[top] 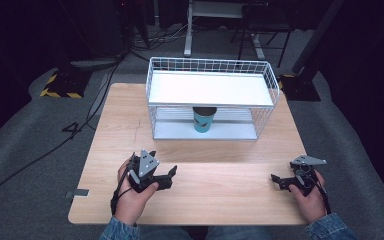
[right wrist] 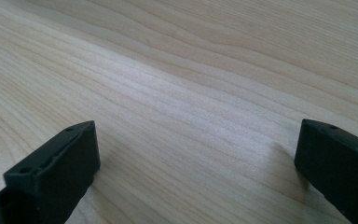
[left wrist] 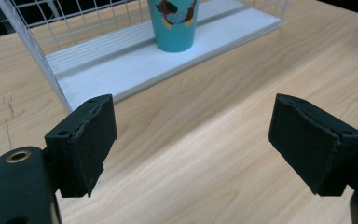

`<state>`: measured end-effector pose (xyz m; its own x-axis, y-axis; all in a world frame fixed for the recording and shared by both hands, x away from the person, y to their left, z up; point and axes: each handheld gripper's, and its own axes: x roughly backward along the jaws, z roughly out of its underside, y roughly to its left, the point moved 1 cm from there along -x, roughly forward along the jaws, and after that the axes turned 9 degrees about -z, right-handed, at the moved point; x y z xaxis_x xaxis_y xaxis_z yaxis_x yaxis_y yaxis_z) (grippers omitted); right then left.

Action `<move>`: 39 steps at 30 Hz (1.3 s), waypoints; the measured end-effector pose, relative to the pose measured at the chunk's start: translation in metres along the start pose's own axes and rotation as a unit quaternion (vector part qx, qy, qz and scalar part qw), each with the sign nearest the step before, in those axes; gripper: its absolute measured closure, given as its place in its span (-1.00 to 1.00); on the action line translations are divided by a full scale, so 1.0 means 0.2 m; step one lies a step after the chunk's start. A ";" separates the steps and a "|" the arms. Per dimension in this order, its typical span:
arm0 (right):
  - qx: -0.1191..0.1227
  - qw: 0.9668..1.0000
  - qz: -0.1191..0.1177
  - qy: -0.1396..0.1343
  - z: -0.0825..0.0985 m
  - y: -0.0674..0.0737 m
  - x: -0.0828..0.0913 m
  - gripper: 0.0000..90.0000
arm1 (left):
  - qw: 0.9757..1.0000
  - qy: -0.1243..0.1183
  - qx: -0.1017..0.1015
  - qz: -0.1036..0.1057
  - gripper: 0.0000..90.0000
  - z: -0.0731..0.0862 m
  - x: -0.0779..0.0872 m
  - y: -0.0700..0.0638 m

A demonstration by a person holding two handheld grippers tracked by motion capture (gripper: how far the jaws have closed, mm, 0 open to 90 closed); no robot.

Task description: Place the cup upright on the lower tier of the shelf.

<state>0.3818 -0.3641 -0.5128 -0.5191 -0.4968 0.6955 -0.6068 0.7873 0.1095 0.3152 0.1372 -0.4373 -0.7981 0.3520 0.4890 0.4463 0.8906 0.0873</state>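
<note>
A lab or test room, set up for recording. A bare wooden table (top: 220,180) stands on grey carpet (top: 30,165), with cables (top: 95,100) trailing across the floor, hazard-striped stand feet (top: 60,92) and desk legs (top: 187,35) in the dark background.

In the high view the upper shelf of the wire rack (top: 210,89) hides the rim of the teal cup (top: 204,121), and the cup's print is too small to make out. In the left gripper view the cup (left wrist: 175,23) is cut off by the top edge, so its upper part and most of its print are lost. The person's sleeves (top: 117,230) run off the bottom edge. The room behind the table (top: 120,120) is too dark to read.
</note>
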 end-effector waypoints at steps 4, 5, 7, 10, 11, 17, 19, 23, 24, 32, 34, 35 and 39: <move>0.000 1.000 0.000 0.000 0.00 0.00 0.00 -1.00 | 1.000 0.013 0.005 0.009 -0.65 0.07 0.03 0.00; 0.000 1.000 0.000 0.000 0.00 0.00 0.00 -1.00 | 1.000 0.017 0.010 0.010 -0.65 0.08 0.03 0.00; 0.000 1.000 0.000 0.000 0.00 0.00 0.00 -1.00 | 1.000 0.029 0.004 0.010 -0.65 0.12 0.03 0.01; 0.000 1.000 0.000 0.000 0.00 0.00 0.00 -1.00 | 0.999 0.040 0.005 0.008 -0.65 0.17 0.03 0.02; 0.000 1.000 0.000 0.000 0.00 0.00 0.00 -1.00 | 0.999 0.043 0.005 0.008 -0.65 0.18 0.03 0.02; 0.000 1.000 0.000 0.000 0.00 0.00 0.00 -1.00 | 0.998 0.064 0.009 0.010 -0.65 0.26 0.02 0.03; 0.000 1.000 0.000 0.000 0.00 0.00 0.00 -1.00 | 0.997 0.071 0.007 0.011 -0.65 0.28 0.01 0.04; 0.000 1.000 0.000 0.000 0.00 0.00 0.00 -1.00 | 0.996 0.086 0.002 0.008 -0.65 0.32 0.00 0.04; 0.000 1.000 0.000 0.000 0.00 0.00 0.00 -1.00 | 0.996 0.088 0.003 0.008 -0.65 0.33 0.00 0.04; 0.000 1.000 0.000 0.000 0.00 0.00 0.00 -1.00 | 0.993 0.118 -0.004 0.007 -0.65 0.38 -0.03 0.05; 0.000 1.000 0.000 0.000 0.00 0.00 0.00 -1.00 | 0.992 0.127 -0.009 0.005 -0.65 0.39 -0.03 0.05; 0.000 1.000 0.000 0.000 0.00 0.00 0.00 -1.00 | 0.991 0.132 -0.012 0.004 -0.65 0.39 -0.04 0.05; 0.000 1.000 0.000 0.000 0.00 0.00 0.00 -1.00 | 0.990 0.142 -0.007 0.006 -0.66 0.40 -0.05 0.05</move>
<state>0.3817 -0.3640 -0.5129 -0.5197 -0.4969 0.6950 -0.6067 0.7874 0.1093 0.2954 0.1663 -0.5118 -0.6474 0.2648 0.7146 0.4616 0.8824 0.0913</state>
